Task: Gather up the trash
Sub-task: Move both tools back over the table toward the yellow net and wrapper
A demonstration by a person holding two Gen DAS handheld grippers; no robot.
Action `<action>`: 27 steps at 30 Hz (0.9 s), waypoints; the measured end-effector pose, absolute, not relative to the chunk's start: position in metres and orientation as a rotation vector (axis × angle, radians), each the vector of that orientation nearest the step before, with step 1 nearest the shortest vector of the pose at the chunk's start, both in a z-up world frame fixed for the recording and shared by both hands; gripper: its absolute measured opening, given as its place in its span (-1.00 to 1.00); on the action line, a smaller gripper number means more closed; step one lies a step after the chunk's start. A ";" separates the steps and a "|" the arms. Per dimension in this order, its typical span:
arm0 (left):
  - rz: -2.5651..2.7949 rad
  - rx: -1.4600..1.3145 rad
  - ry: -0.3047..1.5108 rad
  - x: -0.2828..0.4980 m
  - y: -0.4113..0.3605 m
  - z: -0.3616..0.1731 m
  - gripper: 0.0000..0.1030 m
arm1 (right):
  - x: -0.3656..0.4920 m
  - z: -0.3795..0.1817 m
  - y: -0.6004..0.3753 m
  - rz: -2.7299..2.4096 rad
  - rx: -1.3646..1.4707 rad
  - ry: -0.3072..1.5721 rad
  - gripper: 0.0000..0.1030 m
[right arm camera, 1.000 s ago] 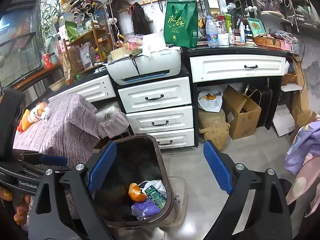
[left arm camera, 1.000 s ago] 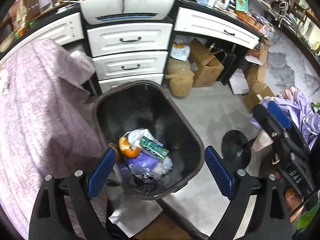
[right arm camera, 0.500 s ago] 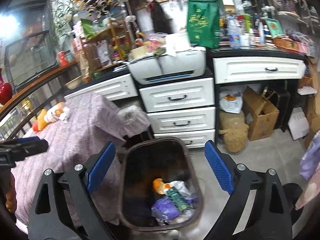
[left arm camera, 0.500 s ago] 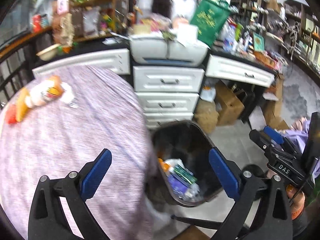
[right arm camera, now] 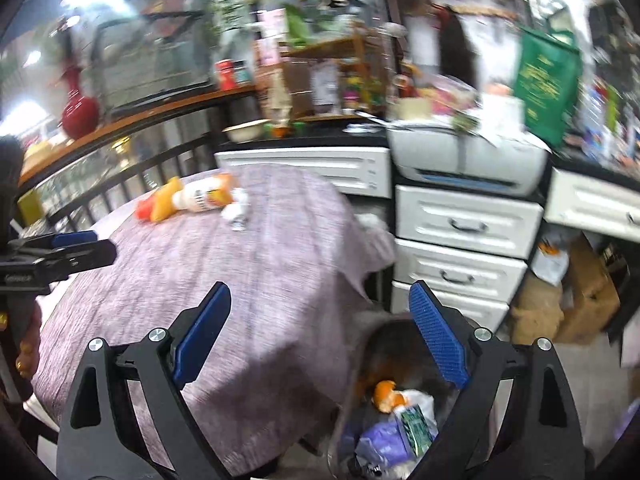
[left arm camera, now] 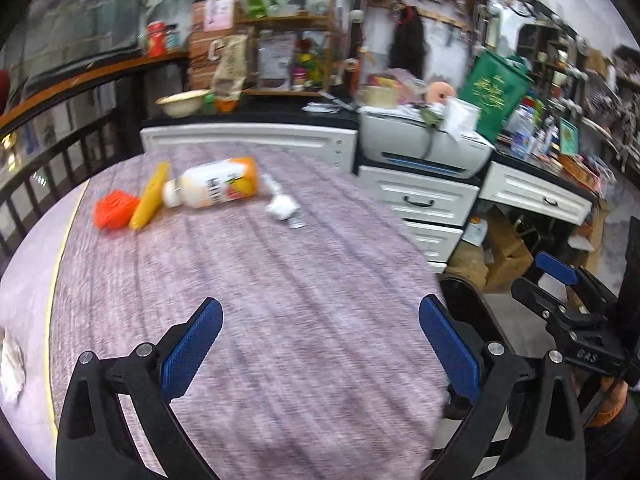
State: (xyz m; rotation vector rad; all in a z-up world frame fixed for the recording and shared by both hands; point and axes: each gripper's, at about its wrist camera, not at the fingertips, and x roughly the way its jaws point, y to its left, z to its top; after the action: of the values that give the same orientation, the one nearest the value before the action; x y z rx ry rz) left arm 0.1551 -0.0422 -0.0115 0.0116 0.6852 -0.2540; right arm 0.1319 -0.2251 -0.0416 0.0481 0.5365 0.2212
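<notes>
My left tool [left arm camera: 320, 344] is wide open and holds nothing; its blue pads [left arm camera: 192, 348] hang above the purple cloth on the surface [left arm camera: 280, 280] and touch nothing. My right tool [right arm camera: 320, 336] is wide open too, with nothing in it; one pad is over the cloth and the other is over the trash bin [right arm camera: 384, 332]. The trash still to pick up lies at the far side of the surface: a bottle [left arm camera: 214, 188] on its side with a white and orange label, a yellow thing [left arm camera: 150, 202] touching its cap end, an orange lump [left arm camera: 114, 208] just beside that, and a small crumpled white scrap [left arm camera: 282, 206] near the bottle's other end. The pictures are blurry, so I cannot tell what the scrap is. The bin stands on the floor right beside the surface, in front of the white drawers [right arm camera: 460, 260], and in it I see an orange peel [right arm camera: 386, 394], a green packet [right arm camera: 416, 426] and a purple bag [right arm camera: 380, 440]. A second ago my left tool was looking straight down into the bin; now it has swung up and left over the surface, and only the bin's dark rim [left arm camera: 460, 292] shows at its right. My right tool has turned left as well, so the bin has slid to the lower right of its view.
</notes>
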 end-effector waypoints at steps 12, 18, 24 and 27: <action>-0.158 -0.021 0.728 0.176 0.037 -0.029 0.89 | 0.193 -0.041 -0.155 0.337 -0.013 0.642 0.74; -0.096 -0.130 0.804 0.204 0.089 -0.040 0.89 | 0.236 -0.045 -0.128 0.402 -0.016 0.709 0.74; -0.036 -0.169 0.815 0.234 0.123 -0.038 0.89 | 0.285 -0.052 -0.096 0.437 -0.062 0.765 0.74; -0.020 -0.162 0.815 0.252 0.131 -0.037 0.89 | 0.316 -0.058 -0.081 0.431 -0.086 0.809 0.73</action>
State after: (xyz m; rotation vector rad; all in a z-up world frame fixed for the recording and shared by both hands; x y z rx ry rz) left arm 0.2518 0.1313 -0.0372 -0.1623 0.8151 -0.0197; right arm 0.3160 -0.0813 -0.0583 -0.0861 0.8086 0.4312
